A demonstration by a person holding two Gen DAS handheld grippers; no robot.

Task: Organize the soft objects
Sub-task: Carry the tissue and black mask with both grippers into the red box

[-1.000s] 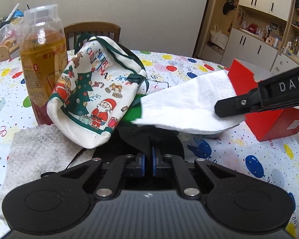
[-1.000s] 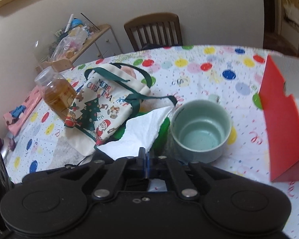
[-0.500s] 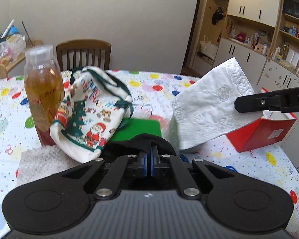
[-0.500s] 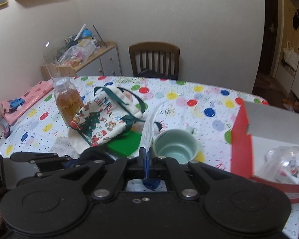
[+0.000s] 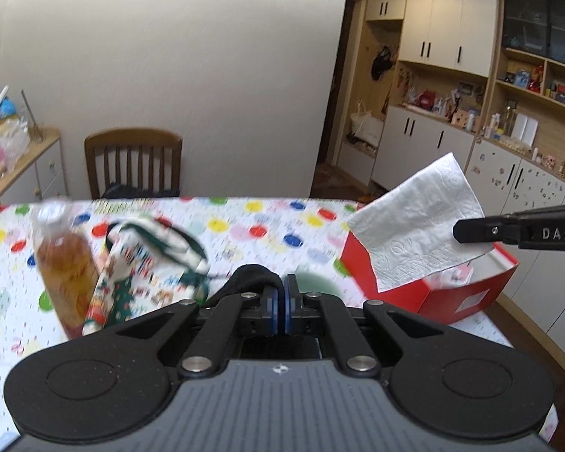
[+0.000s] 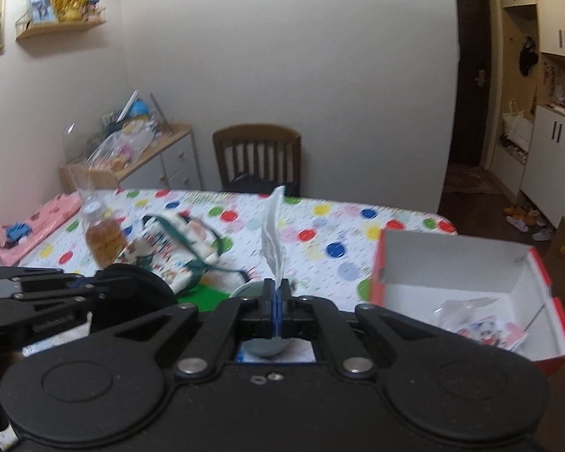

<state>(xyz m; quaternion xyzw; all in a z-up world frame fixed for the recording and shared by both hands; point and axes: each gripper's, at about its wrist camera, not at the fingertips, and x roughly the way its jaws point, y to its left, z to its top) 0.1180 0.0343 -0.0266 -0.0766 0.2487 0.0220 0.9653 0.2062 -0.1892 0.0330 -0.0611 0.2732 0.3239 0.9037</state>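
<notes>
- Right tongs (image 6: 276,303): closed on one edge of the paper napkin (image 6: 273,239), which stands up edge-on, clear of the table (image 6: 358,222).
- Left tongs (image 5: 278,299): closed on a black cloth (image 5: 250,277), held aloft.
- Red box (image 6: 471,290) at 3 o'clock of the right tongs, open, a plastic-wrapped item inside.
- Judgement: carry the napkin over the box mouth, lower before releasing; a limp sheet drifts.
- Avoid the mug (image 6: 245,289) just below and the Christmas bag (image 6: 169,252), bottle (image 6: 101,237) at 10 o'clock.
</notes>
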